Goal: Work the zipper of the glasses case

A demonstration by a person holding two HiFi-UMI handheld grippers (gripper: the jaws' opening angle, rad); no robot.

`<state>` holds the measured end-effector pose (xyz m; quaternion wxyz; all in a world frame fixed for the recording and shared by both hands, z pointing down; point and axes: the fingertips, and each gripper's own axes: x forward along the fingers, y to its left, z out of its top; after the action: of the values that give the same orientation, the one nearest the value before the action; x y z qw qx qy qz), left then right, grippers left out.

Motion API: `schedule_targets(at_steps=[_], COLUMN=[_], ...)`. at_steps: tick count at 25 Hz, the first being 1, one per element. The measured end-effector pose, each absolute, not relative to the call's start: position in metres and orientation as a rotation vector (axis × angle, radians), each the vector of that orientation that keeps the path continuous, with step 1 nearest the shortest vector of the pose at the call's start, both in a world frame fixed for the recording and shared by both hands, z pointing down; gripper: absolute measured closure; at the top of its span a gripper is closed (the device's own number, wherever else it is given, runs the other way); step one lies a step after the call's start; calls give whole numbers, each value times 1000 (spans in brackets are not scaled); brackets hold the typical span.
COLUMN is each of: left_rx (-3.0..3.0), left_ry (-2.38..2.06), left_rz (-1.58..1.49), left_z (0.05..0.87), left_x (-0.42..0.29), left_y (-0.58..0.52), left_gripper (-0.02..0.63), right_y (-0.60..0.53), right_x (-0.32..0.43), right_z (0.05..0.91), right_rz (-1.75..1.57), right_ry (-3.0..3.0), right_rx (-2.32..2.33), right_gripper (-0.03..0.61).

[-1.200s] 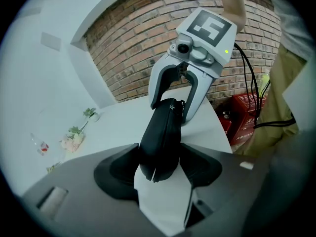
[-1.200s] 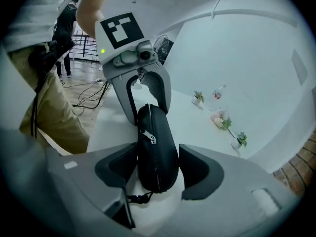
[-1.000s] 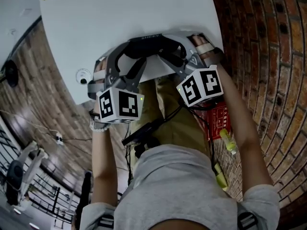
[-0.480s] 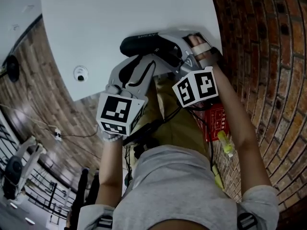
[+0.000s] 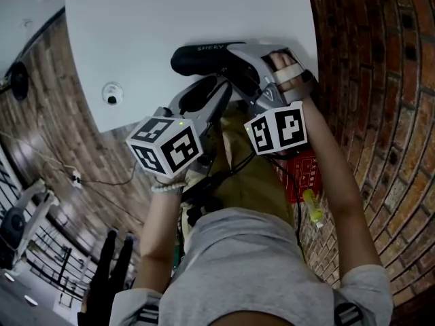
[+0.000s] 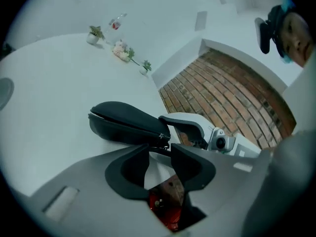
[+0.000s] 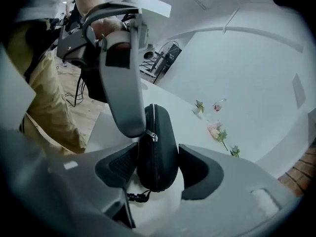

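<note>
A black glasses case (image 5: 206,56) lies on the white table (image 5: 170,19) near its front edge. My right gripper (image 5: 247,66) is shut across the case's right end, and both pads (image 7: 122,166) touch the shell of the case (image 7: 157,147). The zipper runs along the case's seam to a small metal pull (image 7: 151,135). My left gripper (image 5: 223,87) reaches up from the lower left to the case's near side. Its jaws have just been closing, and the thin zipper pull (image 6: 162,138) bridges the tips of the left gripper (image 6: 159,151).
A round white device (image 5: 112,94) sits on the table to the left. Small potted plants (image 6: 121,51) stand at the table's far side. The table's front edge (image 5: 204,117) runs just under both grippers. Below it are brick floor and a red object (image 5: 307,175).
My left gripper has rolled sharply, turning its marker cube. Its tips have shifted right to the case's near side. The right gripper and the case have stayed put.
</note>
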<state>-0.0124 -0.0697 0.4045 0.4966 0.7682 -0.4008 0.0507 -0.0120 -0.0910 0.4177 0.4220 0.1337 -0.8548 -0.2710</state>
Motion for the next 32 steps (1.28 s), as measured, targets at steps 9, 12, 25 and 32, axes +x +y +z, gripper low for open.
schedule_targets(at_steps=[9,12,25,32], left_rx=[1807,1766,1834,1858], left_ry=[-952,-969,-981,-1016], left_rz=[28,12,99,150], left_z=[403,408,399,399], left_x=[-11,-13,-8,-14], left_y=[-77,-77,-76,-76], left_gripper=[466,477,595,595], right_y=[-90,-89,-90,-91], right_x=[-12,-12,-12,-12], right_z=[415,416,417,420], right_rz=[-695,-700,-741,-782], right_ry=[-2140,-2134,-2099,-2056], right_rx=[330,326,319,334], right_gripper=[319,319,319,324])
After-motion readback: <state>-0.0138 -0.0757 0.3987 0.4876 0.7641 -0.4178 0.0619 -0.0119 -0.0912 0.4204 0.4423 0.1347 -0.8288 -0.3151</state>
